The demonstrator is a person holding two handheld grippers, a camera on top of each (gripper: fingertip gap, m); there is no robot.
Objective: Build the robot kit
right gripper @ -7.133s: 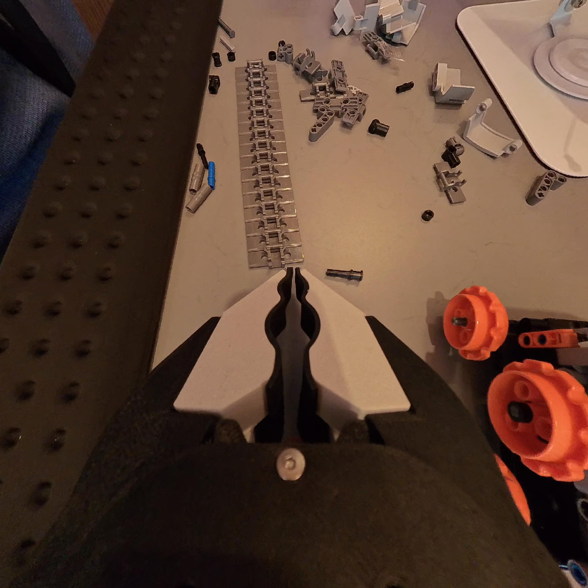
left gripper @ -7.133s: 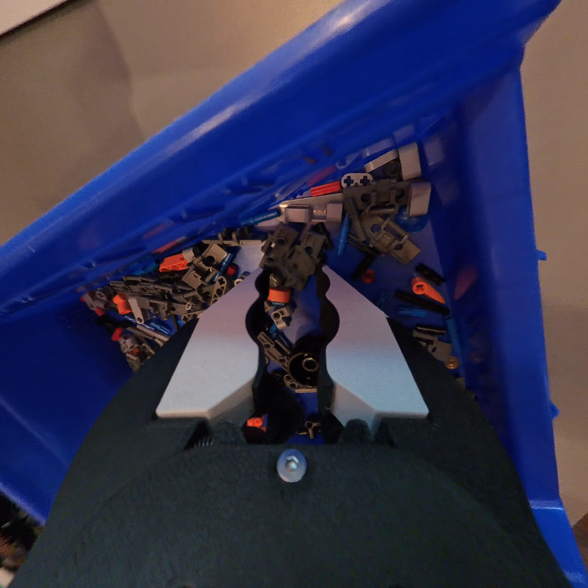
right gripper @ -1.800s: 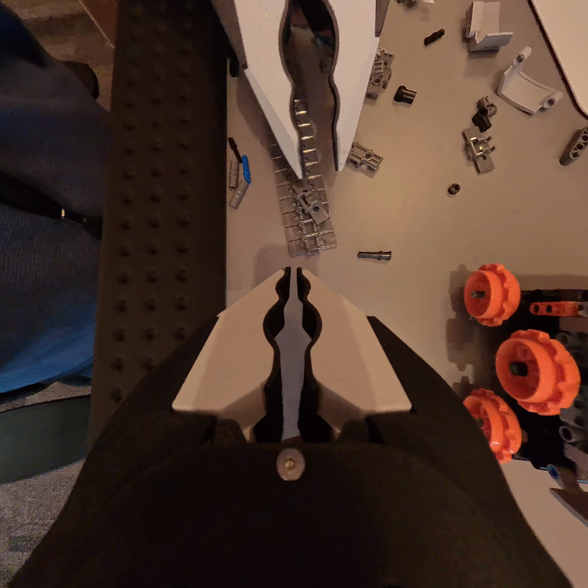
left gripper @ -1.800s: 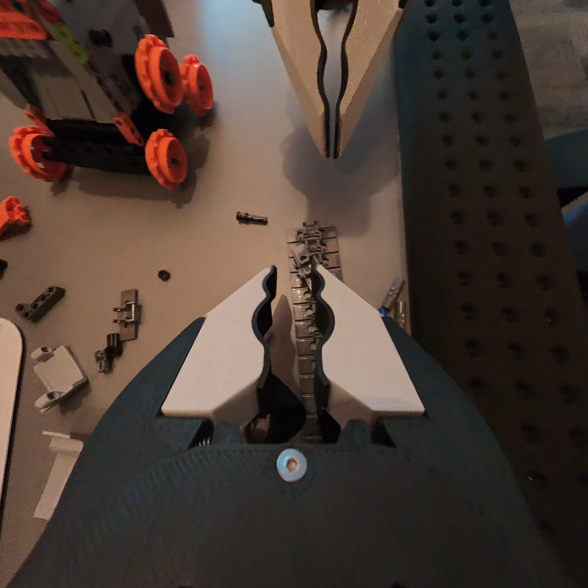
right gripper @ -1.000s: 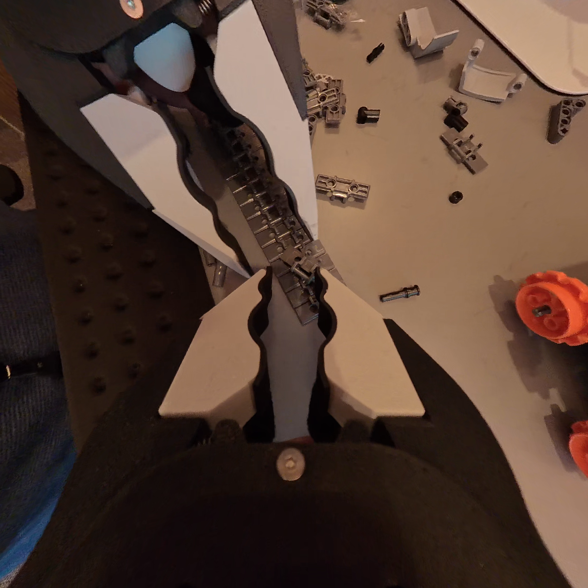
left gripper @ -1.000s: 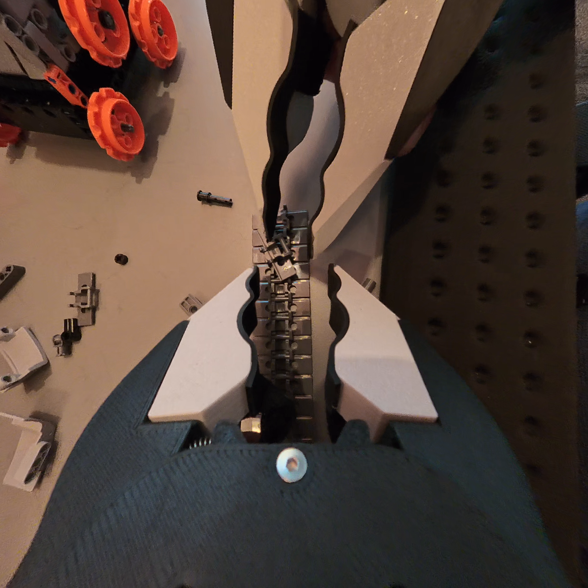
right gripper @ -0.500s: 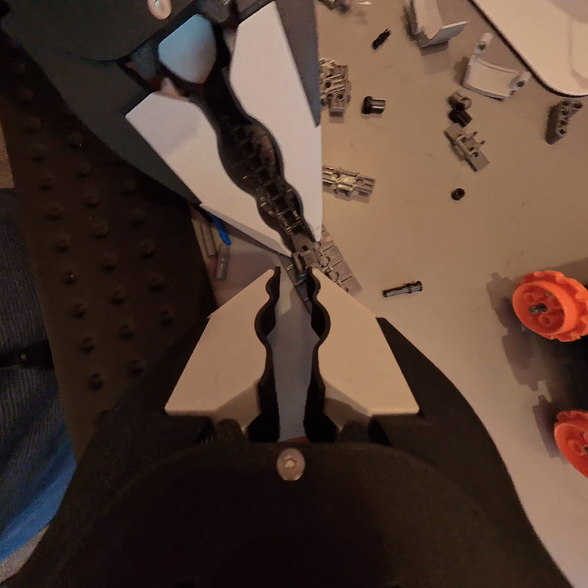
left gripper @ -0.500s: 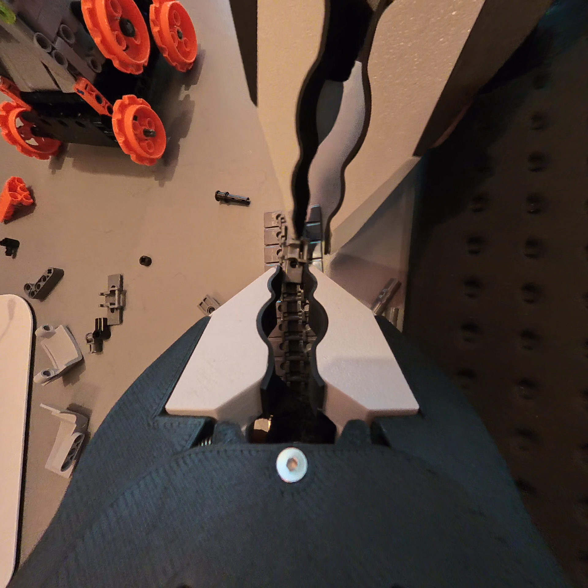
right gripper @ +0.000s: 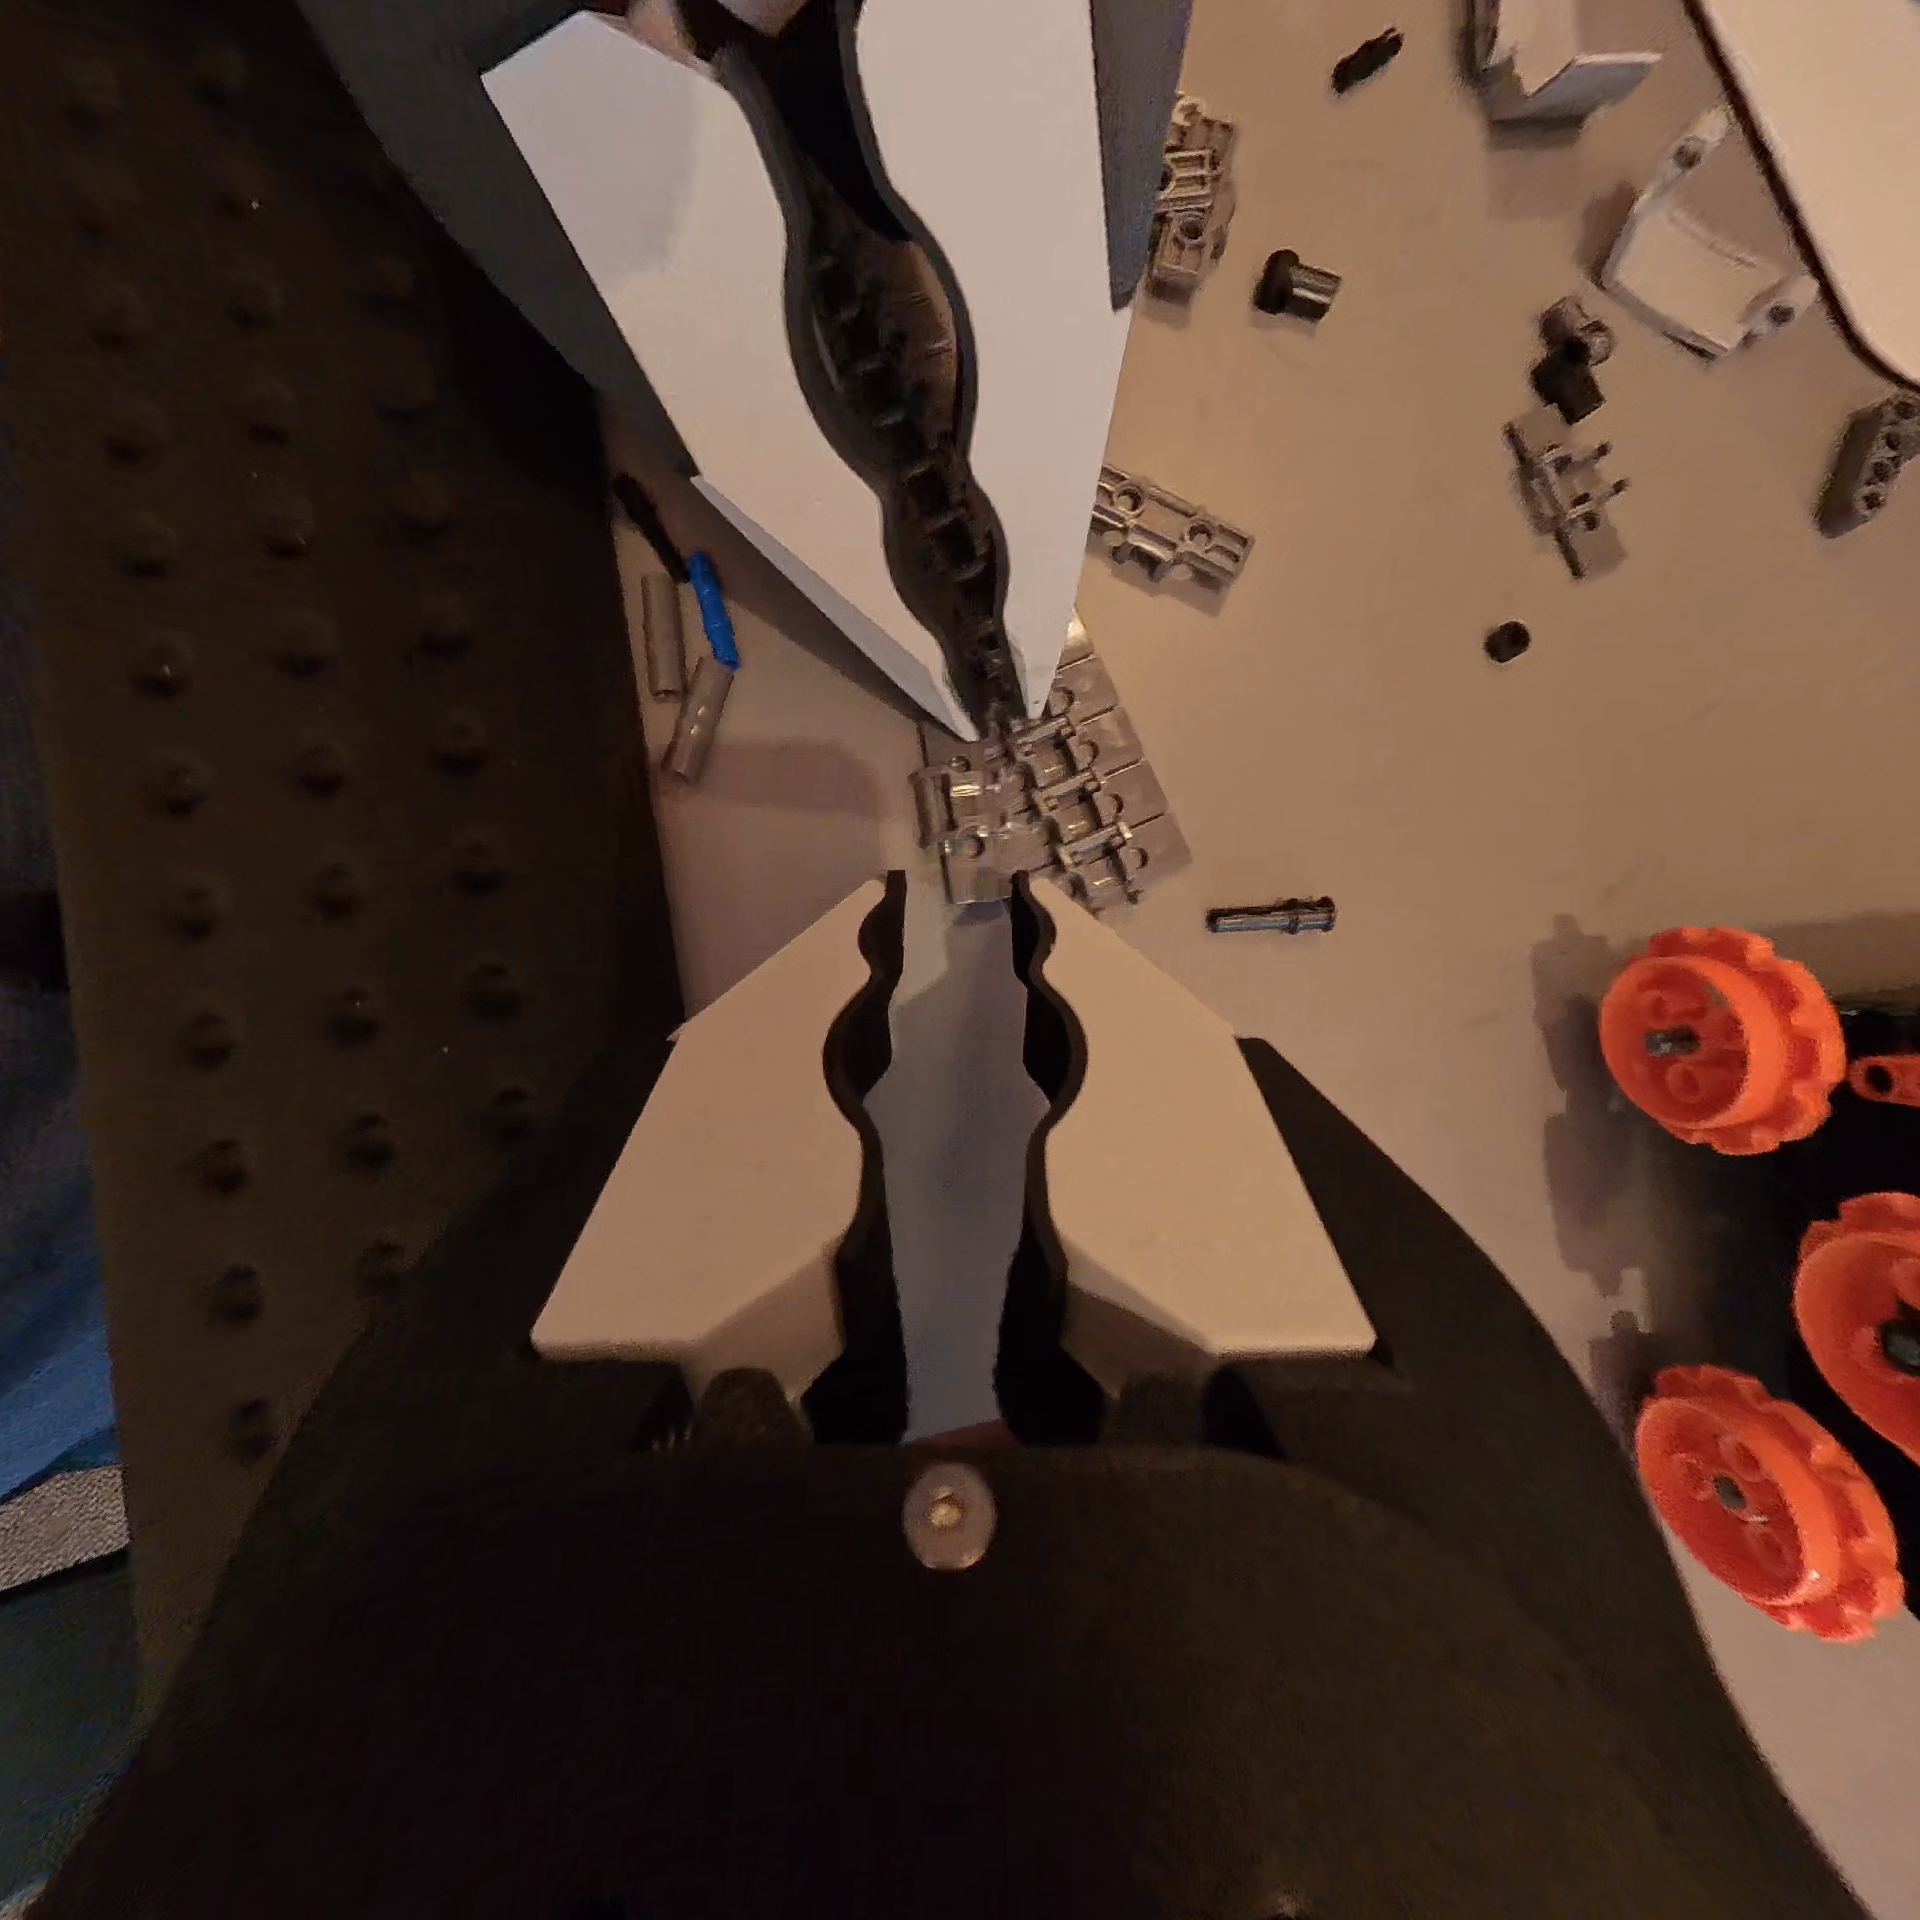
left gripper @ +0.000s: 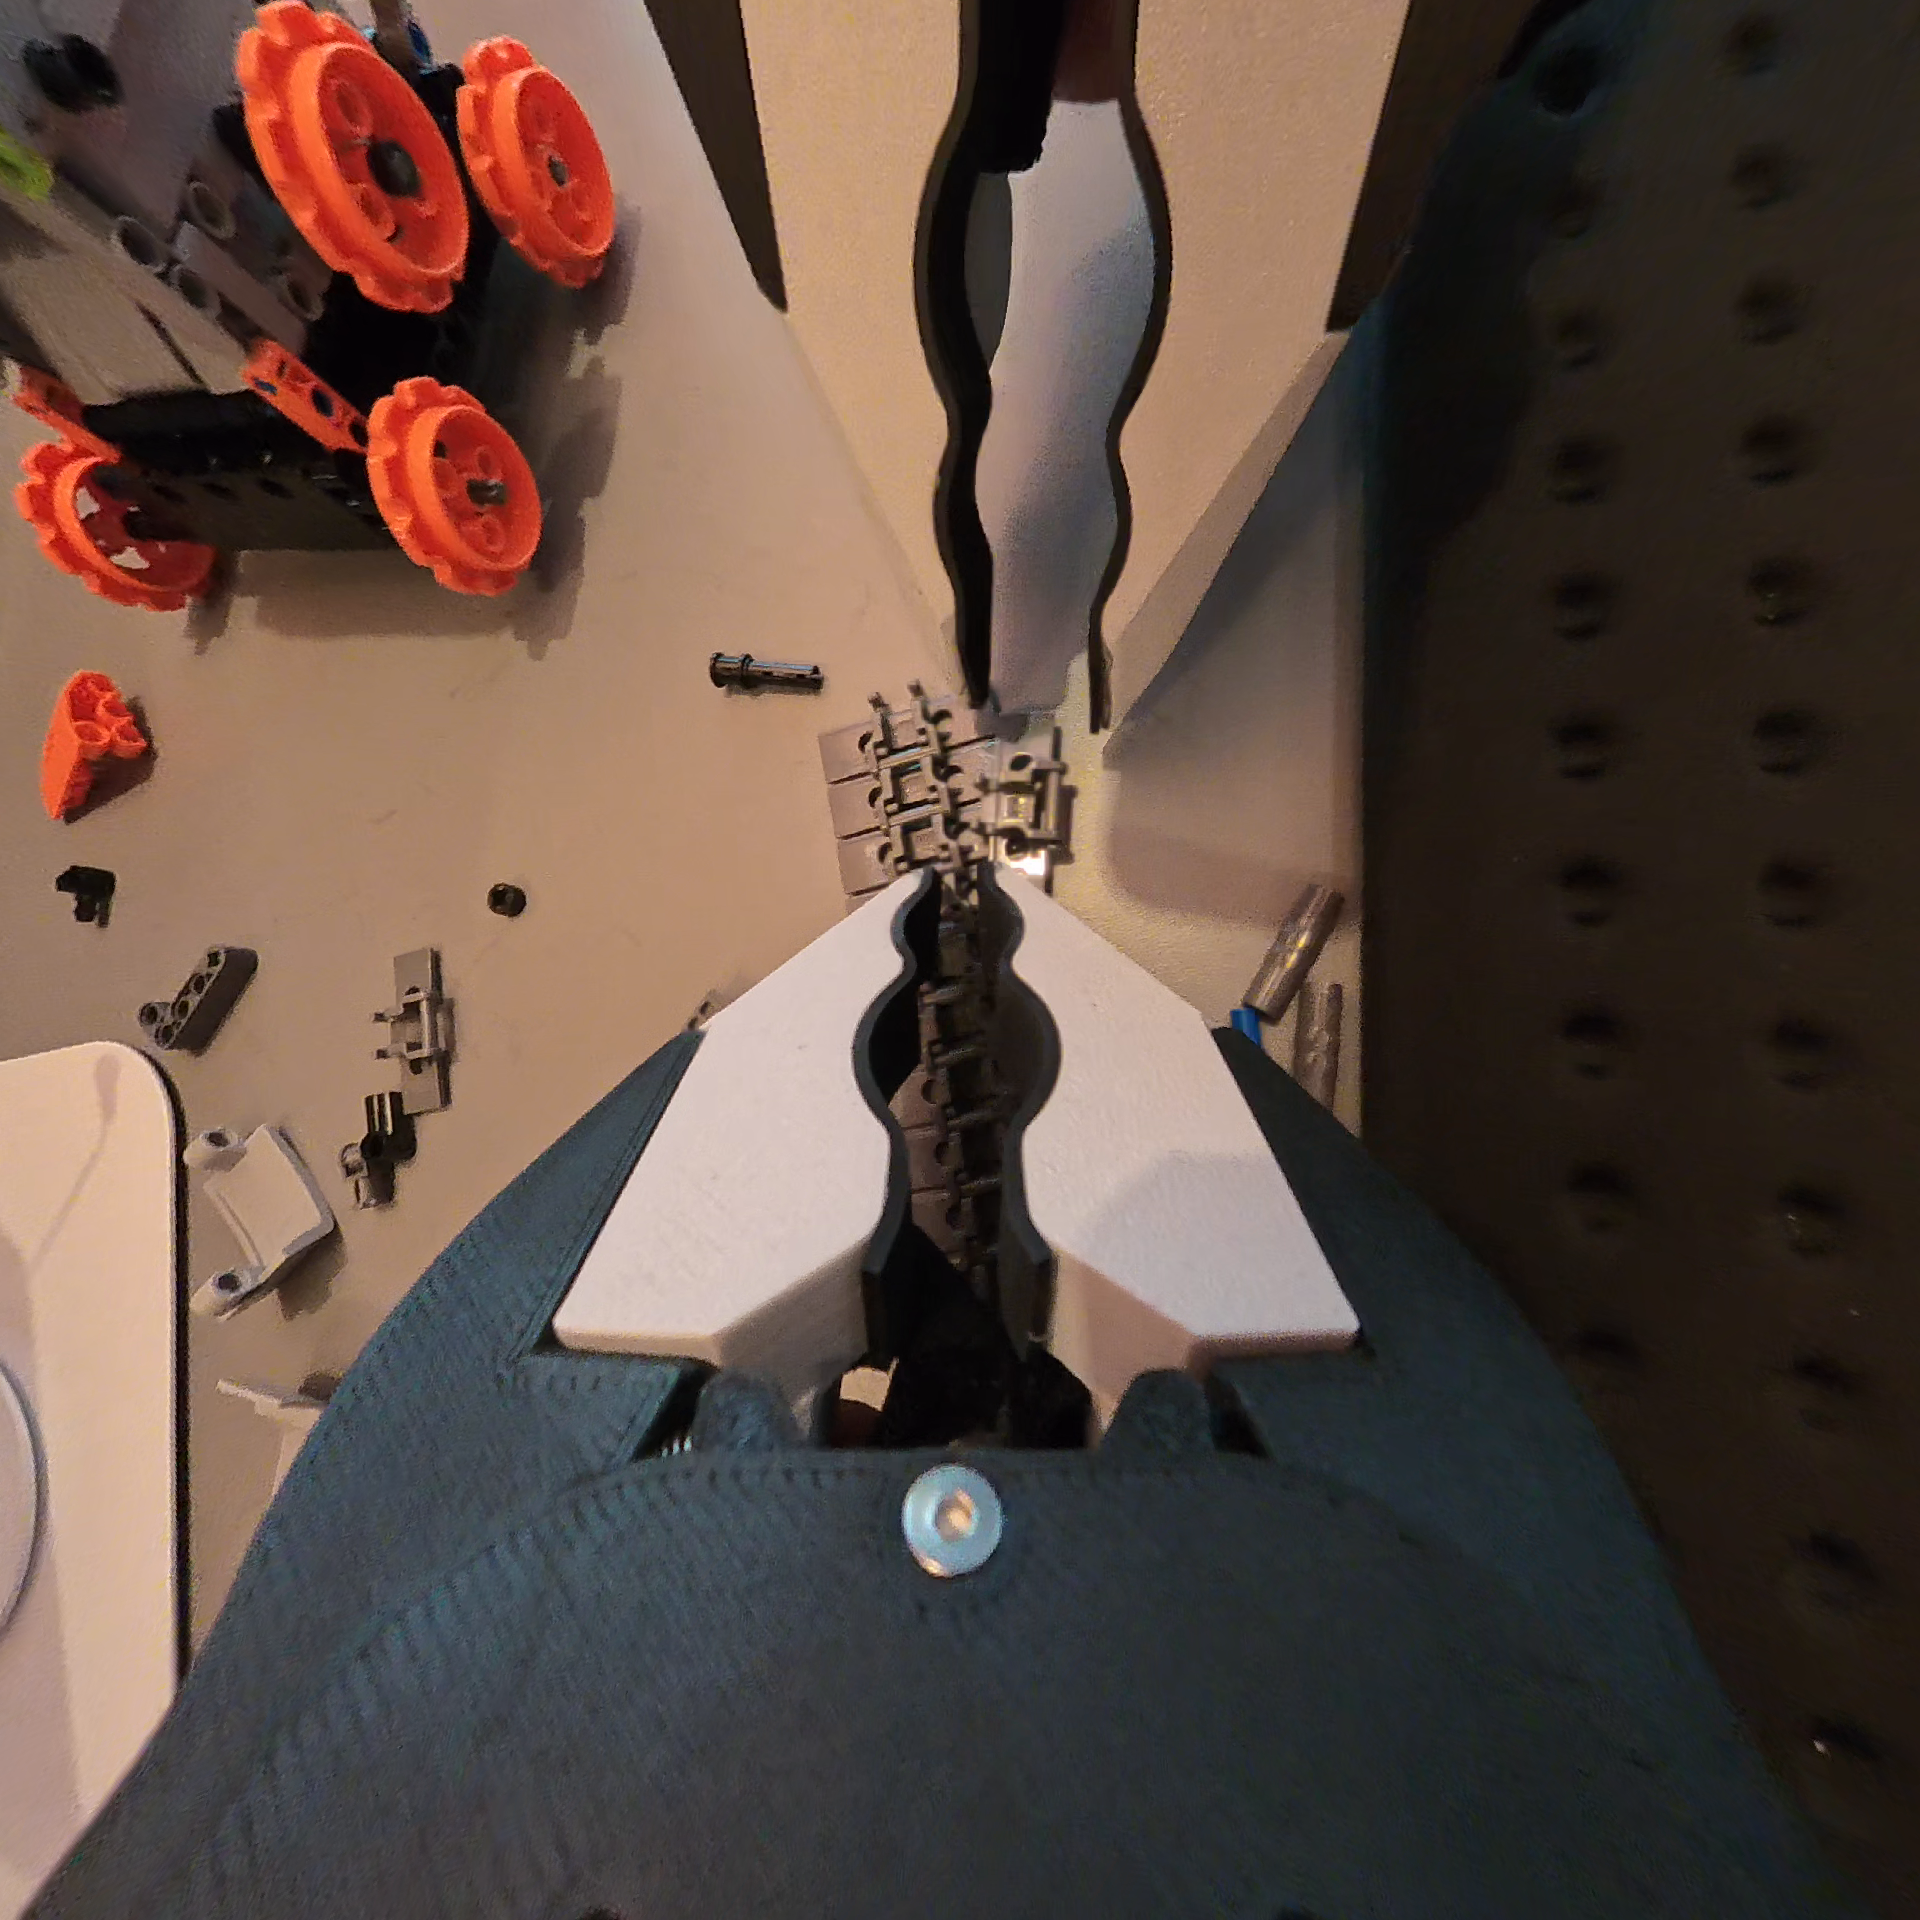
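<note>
Left gripper (left gripper: 961,883): jaws are pinching in on the grey track strip (left gripper: 961,1081), which is running lengthwise between the two fingers; the links there are standing on edge, squeezed between the dark inner pads.
Track strip, free end: a few links are lying flat on the table (left gripper: 436,769) just past the left fingertips, fanning out toward the other gripper.
Loose link (right gripper: 961,826): one light grey track link is sitting against the side of the strip's end, slightly askew; whether it is clipped on or only touching cannot be told.
Right gripper (right gripper: 954,896): jaws are standing partly apart with only bare table showing between them, holding nothing; the tips are hovering just beside the loose link, and contact cannot be confirmed.
Facing: the two grippers are pointing at each other, tips near, with the strip's end between them.
Black pin (right gripper: 1270,918): lying alone on the table, near the strip's end, on the side toward the wheels.
Orange wheels (left gripper: 348,171): several toothed wheels are sitting on a black and grey model, well apart from the strip.
Small rods (right gripper: 698,717): two grey tubes and a blue pin (right gripper: 715,608) are lying by the table edge next to the black studded mat (right gripper: 312,727).
Scattered parts: grey connectors (right gripper: 1169,535), a black bush and white curved panels (left gripper: 260,1205) are lying about the table.
White board (left gripper: 83,1351): its rounded corner is showing at the frame edge.
</note>
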